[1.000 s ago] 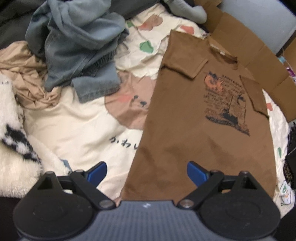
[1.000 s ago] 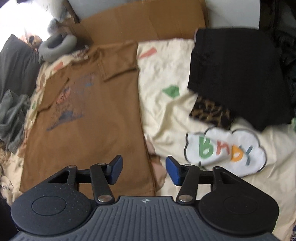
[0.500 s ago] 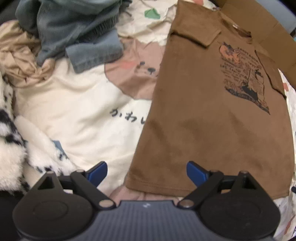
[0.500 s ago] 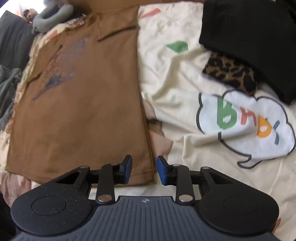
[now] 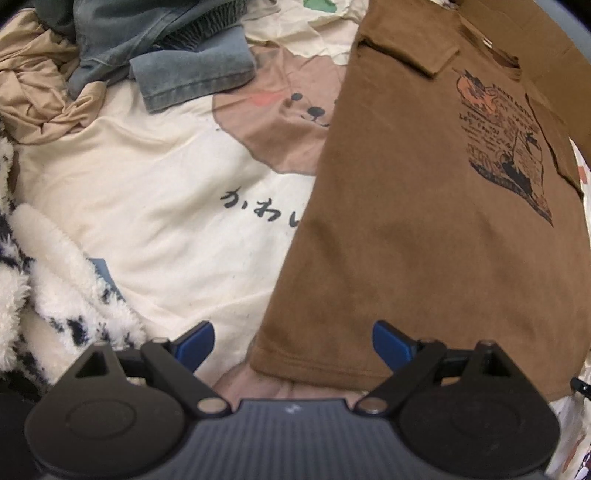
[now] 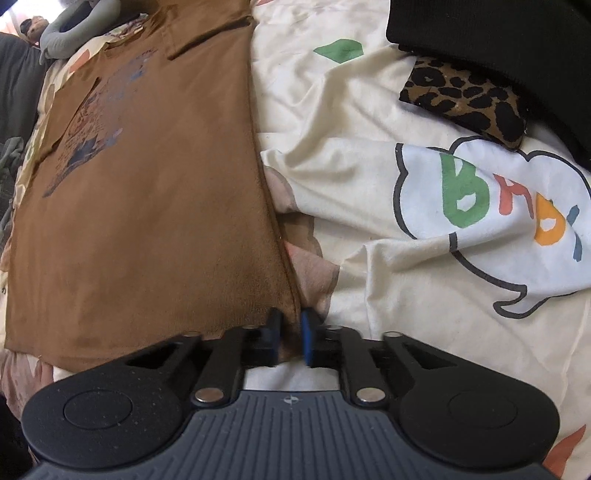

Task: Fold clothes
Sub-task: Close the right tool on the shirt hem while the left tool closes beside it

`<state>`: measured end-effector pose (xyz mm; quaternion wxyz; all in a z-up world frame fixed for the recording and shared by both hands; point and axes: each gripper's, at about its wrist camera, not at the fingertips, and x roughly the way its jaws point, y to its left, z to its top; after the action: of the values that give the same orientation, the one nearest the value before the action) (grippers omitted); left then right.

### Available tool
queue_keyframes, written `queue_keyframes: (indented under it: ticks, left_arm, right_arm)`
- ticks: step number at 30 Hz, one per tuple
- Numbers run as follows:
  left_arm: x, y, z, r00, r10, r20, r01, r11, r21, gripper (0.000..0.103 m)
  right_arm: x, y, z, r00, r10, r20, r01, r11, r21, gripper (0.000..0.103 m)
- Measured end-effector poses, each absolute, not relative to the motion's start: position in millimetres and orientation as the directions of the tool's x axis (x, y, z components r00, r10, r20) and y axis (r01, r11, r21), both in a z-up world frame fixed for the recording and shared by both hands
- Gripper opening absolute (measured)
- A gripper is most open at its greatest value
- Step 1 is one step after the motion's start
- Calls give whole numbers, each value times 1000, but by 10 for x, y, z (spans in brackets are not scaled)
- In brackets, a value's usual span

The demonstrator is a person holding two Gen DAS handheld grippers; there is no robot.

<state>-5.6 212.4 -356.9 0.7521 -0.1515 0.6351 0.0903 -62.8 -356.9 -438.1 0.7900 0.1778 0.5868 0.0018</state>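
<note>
A brown t-shirt [image 5: 424,221] with a dark chest print lies flat, sleeves folded in, on a cream printed bedsheet [image 5: 166,221]. My left gripper [image 5: 291,338] is open wide just above the shirt's lower left hem corner, one blue pad over the sheet and the other over the fabric. In the right wrist view the same t-shirt [image 6: 147,203] fills the left half. My right gripper [image 6: 291,328] is closing its jaws on the shirt's lower right corner, with the brown fabric pinched between the narrow blue pads.
Crumpled jeans [image 5: 177,55] and a tan garment [image 5: 37,92] are heaped at the far left, and a fluffy black-and-white blanket [image 5: 44,295] lies near left. A black garment [image 6: 498,37] over leopard fabric [image 6: 465,99] sits at the far right. A grey neck pillow [image 6: 74,22] lies beyond the collar.
Both grippers have come down toward the shirt's bottom hem. The right gripper's jaws have drawn together onto the lower right corner. The left stays wide open.
</note>
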Motion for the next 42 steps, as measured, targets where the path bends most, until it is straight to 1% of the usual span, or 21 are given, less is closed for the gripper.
queue_keyframes:
  ticks: [1,3,8,10,13,19,21,23,27,29,31,35,40,42]
  left_arm:
    - [-57,2122,-3575,178,-57,-982,-324,939,-113,94]
    - [-62,2120,-3587,177,-57,-983,-317,942,-112,93]
    - [-96,2161,-3579,204,-66,-977,-315,940,-129,77]
    - [-119,2182,-3575,215,-69,-974,-316,939,-136,75]
    - [-162,2208,-3617,202,-73,-977,-324,936,-137,67]
    - [-283,2190,-3797,189,-45,-981,-310,945,-103,66]
    - [-307,2197,-3874,179,-26,-983,-310,947,-82,60]
    - [-324,2202,-3914,186,-15,-982,-303,950,-72,52]
    - [-335,2202,-3932,210,0,-978,-270,961,-58,41]
    - [-332,2205,-3939,222,-3,-975,-250,967,-59,30]
    - [-322,2216,-3966,223,-10,-975,-237,969,-64,24]
    - [-284,2221,-4008,218,-21,-976,-227,971,-72,22]
    - [-287,2203,-4007,215,-37,-976,-219,972,-85,24]
    - [-291,2207,-4011,215,-44,-976,-239,966,-96,25]
  right_arm:
    - [-632,-3577,-4367,310,215,-926,203,937,285,4]
    - [-647,-3585,-4328,312,215,-926,201,937,285,4]
    - [-652,-3580,-4307,307,193,-932,200,944,262,3]
    - [-652,-3580,-4314,297,181,-938,218,943,251,3]
    - [-629,-3581,-4312,280,162,-946,252,939,235,3]
    - [-536,-3525,-4295,249,134,-959,245,950,196,3]
    - [-509,-3508,-4290,240,128,-962,241,953,186,3]
    - [-501,-3499,-4296,238,126,-963,243,952,184,3]
    - [-504,-3453,-4325,234,117,-965,247,953,175,3]
    - [-481,-3420,-4348,231,110,-967,249,954,168,3]
    - [-434,-3385,-4372,229,110,-967,250,954,167,3]
    - [-422,-3419,-4381,227,120,-966,274,945,182,3]
    - [-437,-3459,-4409,246,131,-960,296,933,203,3]
    - [-466,-3483,-4417,255,134,-958,302,930,210,4]
